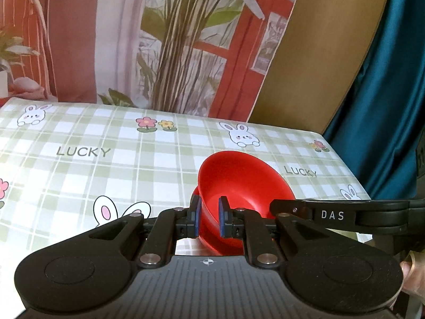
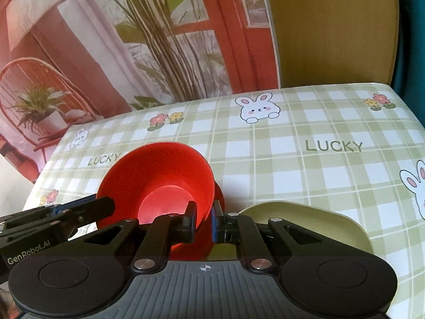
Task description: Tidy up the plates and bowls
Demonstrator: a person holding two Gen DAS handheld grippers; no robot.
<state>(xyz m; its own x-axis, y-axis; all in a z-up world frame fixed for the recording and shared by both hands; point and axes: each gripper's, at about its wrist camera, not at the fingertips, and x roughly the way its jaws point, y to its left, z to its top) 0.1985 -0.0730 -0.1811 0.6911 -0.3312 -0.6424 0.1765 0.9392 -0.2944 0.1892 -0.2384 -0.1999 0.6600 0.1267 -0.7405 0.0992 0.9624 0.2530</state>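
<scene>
Landmark for all positions: the checked tablecloth [image 2: 292, 159] with rabbits and the word LUCKY.

Green plate [image 2: 305, 218]: lies flat on the cloth at its near edge, just right of the red bowl, partly hidden behind the right gripper's linkage. Nothing has hold of it.

Red bowl [image 1: 239, 186]: tilted, mouth turned up and away from both cameras, over the near-centre of the cloth. A second red rim shows just beneath it; whether that is another bowl or a plate cannot be settled.

Left gripper [image 1: 209, 219]: jaws nearly closed, pinching the bowl's wall at its left rim, one pad inside, one outside.

Right gripper [image 2: 204, 219]: likewise nearly closed on the opposite rim wall.

Governing relation: the bowl sits directly ahead of, and between, both tools, each equally near. Judgement: it is being carried two-handed; any set-down depends on both releasing level.
</scene>
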